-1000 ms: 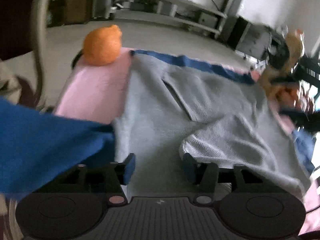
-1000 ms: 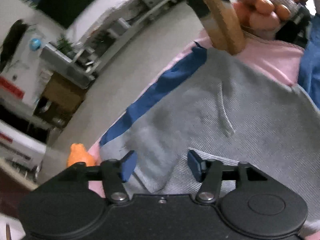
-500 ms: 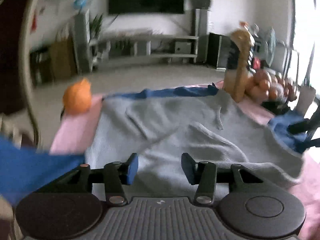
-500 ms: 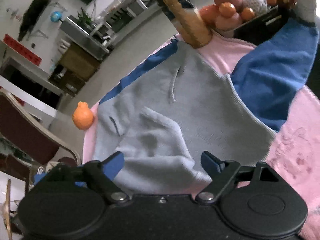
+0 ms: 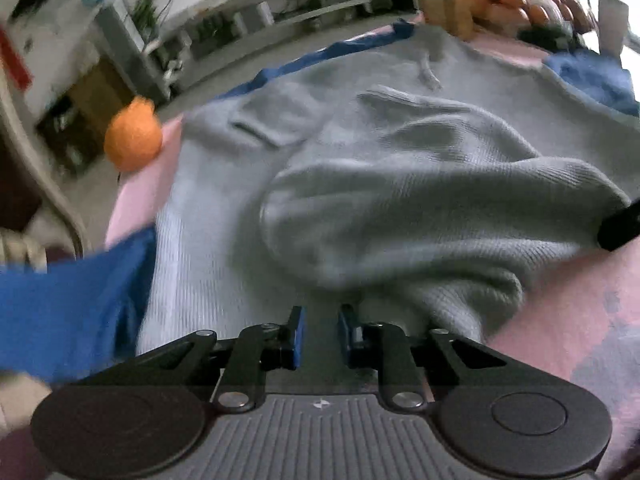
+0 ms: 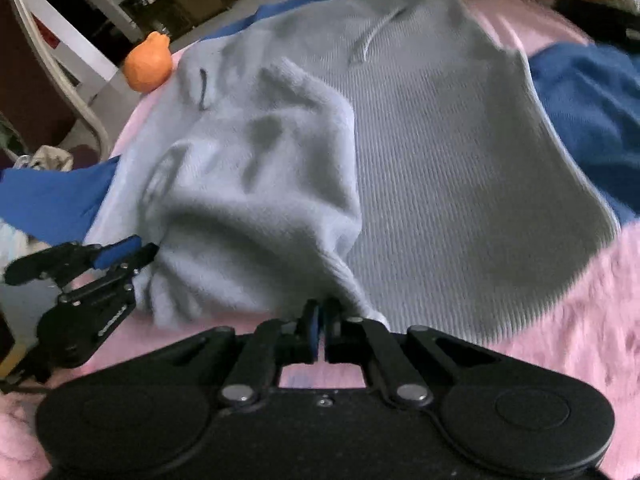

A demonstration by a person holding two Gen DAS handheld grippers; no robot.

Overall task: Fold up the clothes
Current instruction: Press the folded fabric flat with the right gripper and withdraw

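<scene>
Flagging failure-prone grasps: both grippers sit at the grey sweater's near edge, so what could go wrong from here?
The left gripper is closing with a gap left, so its side of the grey sweater may slip. The right gripper seems to pinch only a thin edge, which could pull free. Dragging cloth might nudge the orange toy.

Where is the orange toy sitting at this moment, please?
In both wrist views, the orange toy sits upper left on the pink cover, beside the grey sweater's far-left corner.

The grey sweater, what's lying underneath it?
Under the grey sweater lies a pink blanket, showing around its edges. Whatever sits beneath the sweater's middle is covered.
</scene>
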